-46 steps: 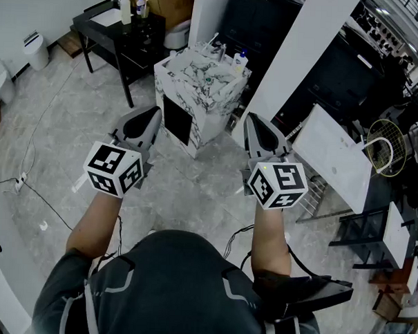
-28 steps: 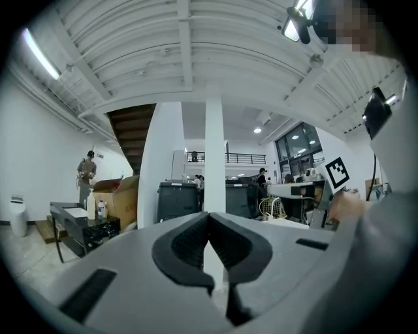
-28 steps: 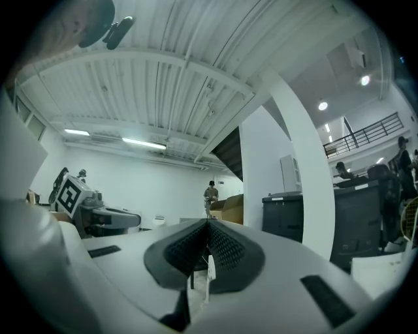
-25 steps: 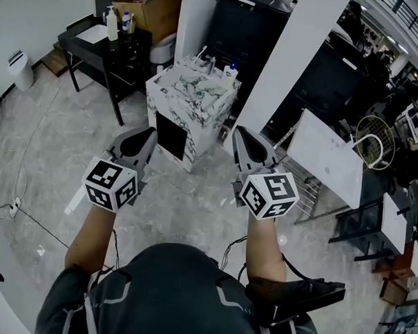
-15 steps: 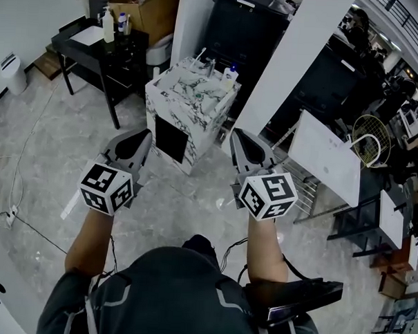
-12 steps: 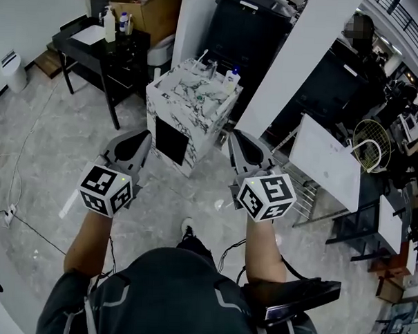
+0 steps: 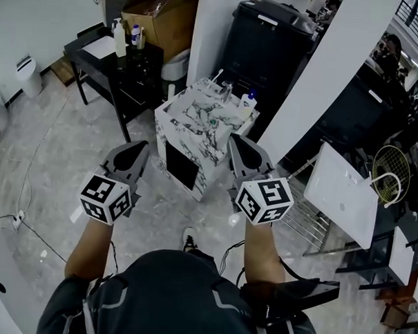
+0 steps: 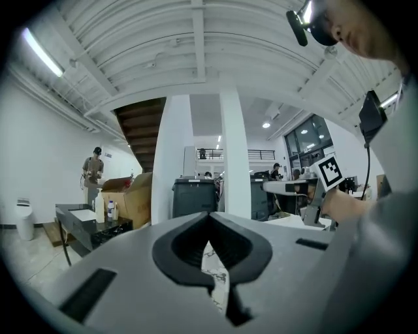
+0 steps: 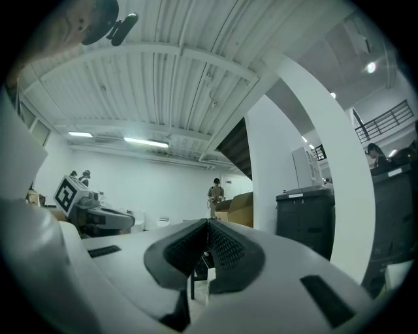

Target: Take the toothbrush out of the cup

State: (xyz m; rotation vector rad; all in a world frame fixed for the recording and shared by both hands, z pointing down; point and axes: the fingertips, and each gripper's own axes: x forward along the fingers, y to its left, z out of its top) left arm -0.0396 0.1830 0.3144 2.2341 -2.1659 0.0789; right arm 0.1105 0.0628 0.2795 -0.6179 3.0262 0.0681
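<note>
A white toothbrush (image 7: 216, 76) stands in a clear cup (image 7: 226, 90) at the far edge of a marble-patterned cabinet (image 7: 197, 131), seen in the head view. Both grippers are held level in front of the person, short of the cabinet. My left gripper (image 7: 142, 147) is at the cabinet's near left side and my right gripper (image 7: 234, 139) is over its near right corner. In the left gripper view the left gripper's (image 8: 209, 215) jaws are shut with nothing in them. In the right gripper view the right gripper's (image 9: 208, 225) jaws also meet with nothing between them.
A small bottle with a blue cap (image 7: 248, 102) stands beside the cup. A black side table (image 7: 124, 55) with bottles is at the left, a cardboard box (image 7: 160, 12) and a black bin (image 7: 267, 34) behind. A white pillar (image 7: 331, 71) and a leaning white board (image 7: 346, 193) are at the right.
The person has walked forward, so the marble cabinet is nearer and lower in the head view. Both grippers have come up to its near edge, still shut.
</note>
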